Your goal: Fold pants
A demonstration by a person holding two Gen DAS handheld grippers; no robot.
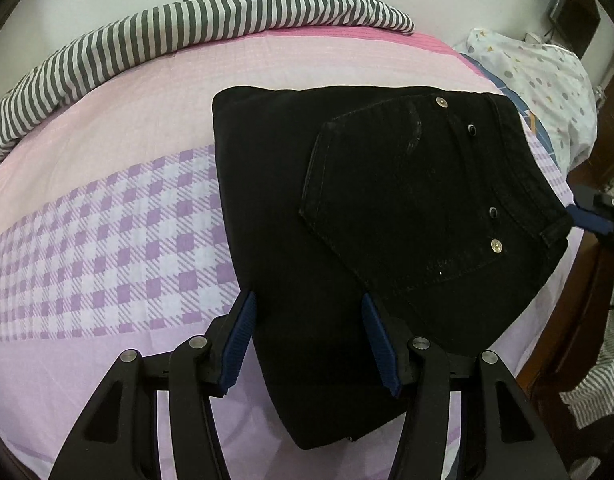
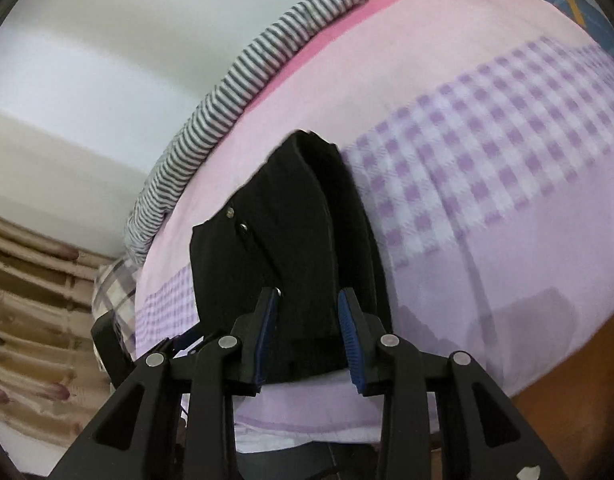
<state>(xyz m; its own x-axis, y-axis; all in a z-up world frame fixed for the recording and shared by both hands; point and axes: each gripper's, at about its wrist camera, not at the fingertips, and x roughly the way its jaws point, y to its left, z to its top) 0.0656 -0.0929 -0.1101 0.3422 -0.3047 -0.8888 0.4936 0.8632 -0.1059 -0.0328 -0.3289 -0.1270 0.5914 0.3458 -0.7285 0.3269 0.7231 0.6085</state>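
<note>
1. The pants (image 1: 367,208) lie on the bed (image 1: 107,208) as a compact black bundle, back pocket (image 1: 391,200) up, near the bed's edge.
2. The fold looks close to finished: layers are stacked and no leg trails out in either view.
3. The left gripper (image 1: 307,344) hovers over the bundle's near end, fingers spread, pads clear of the cloth.
4. The right gripper (image 2: 309,340) is at the waistband end, fingers parted with cloth between them; no pinch shows.
5. What seems left: perhaps a last smoothing or squaring of the edges, then drawing both grippers away.
6. A striped cover (image 1: 187,28) lies along the far side.
</note>
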